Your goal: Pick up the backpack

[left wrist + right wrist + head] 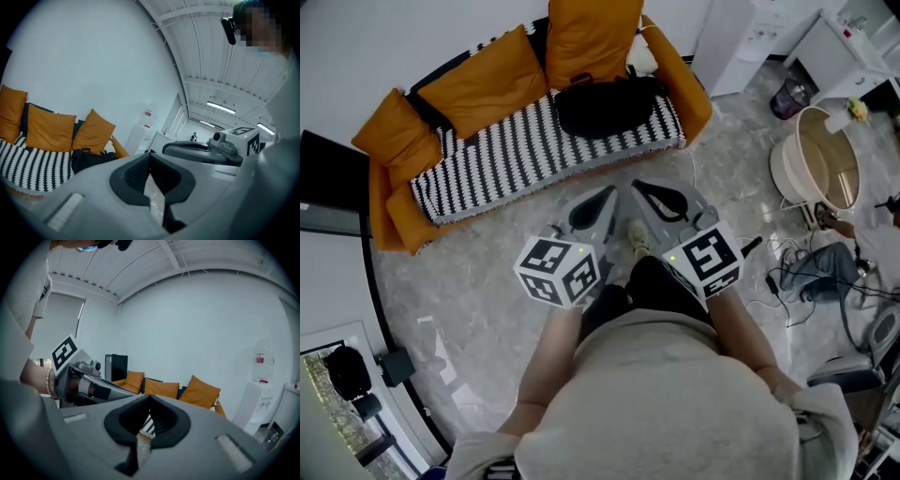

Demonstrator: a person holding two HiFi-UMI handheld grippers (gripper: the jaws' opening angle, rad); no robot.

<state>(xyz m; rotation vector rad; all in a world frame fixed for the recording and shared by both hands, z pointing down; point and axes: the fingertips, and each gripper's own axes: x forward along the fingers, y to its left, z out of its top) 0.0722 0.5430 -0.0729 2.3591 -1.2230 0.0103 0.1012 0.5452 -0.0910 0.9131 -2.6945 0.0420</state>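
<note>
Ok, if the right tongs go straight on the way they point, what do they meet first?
Nothing stands between the right tongs and the sofa; they'd likely meet its striped cover first, just beside the backpack, though depth is hard to judge.

The person wears a pale beige short-sleeved top (675, 403) and black shorts (649, 286), while the left gripper (607, 197) and the right gripper (642, 190) are grey wedge-shaped housings with black ribbed pads, each bearing a white cube (555, 272) printed with black square markers.
</note>
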